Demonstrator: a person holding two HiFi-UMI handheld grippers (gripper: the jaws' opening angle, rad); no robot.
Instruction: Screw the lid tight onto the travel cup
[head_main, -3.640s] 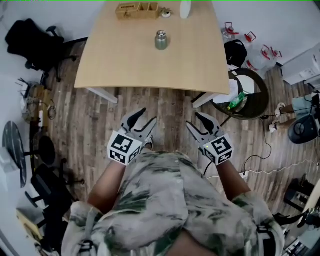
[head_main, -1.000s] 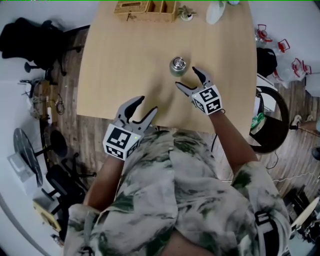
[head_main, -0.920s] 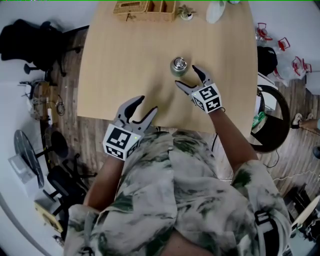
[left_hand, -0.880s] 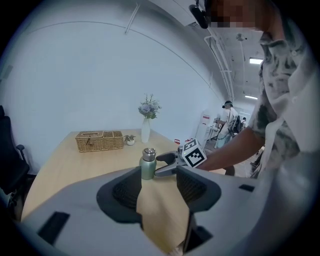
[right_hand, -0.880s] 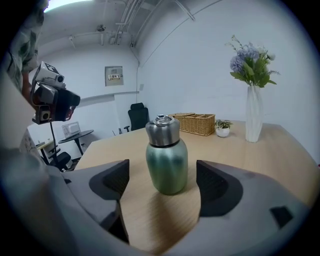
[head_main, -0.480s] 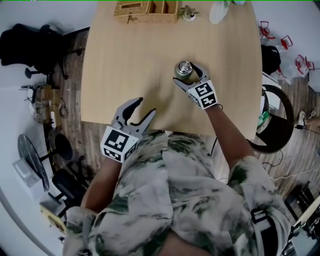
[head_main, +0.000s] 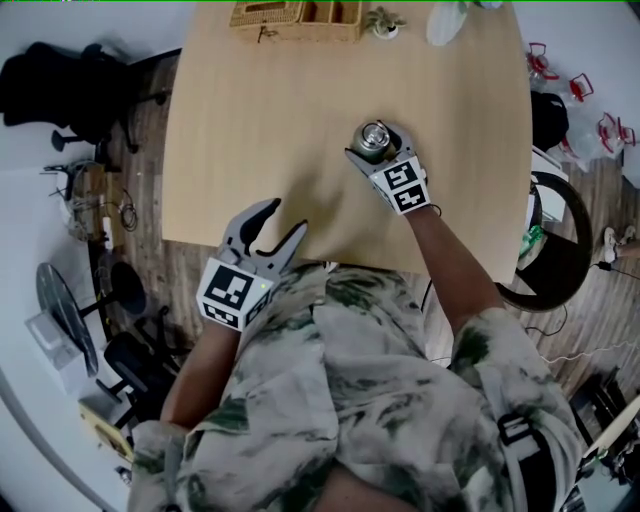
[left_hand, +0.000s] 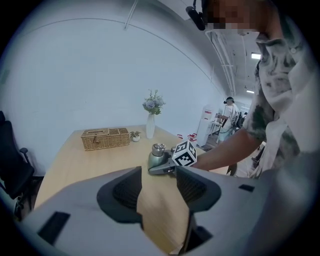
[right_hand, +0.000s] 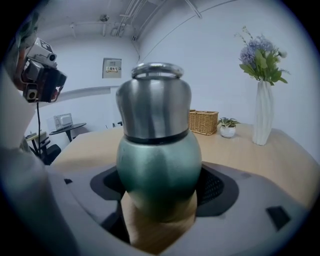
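The travel cup (head_main: 374, 139) stands upright on the pale wooden tabletop (head_main: 250, 110), between the two jaws of the right tongs (head_main: 377, 144). These jaws stand apart, one on each side of the cup's round belly; their dark ribbed pads are very near it and do not visibly press. The cup's body is matte green metal, bulging, with a black ring under the brushed steel lid (right_hand: 154, 102). The left tongs (head_main: 285, 216) hang at the tabletop's near edge, well apart from the cup, jaws apart and empty.
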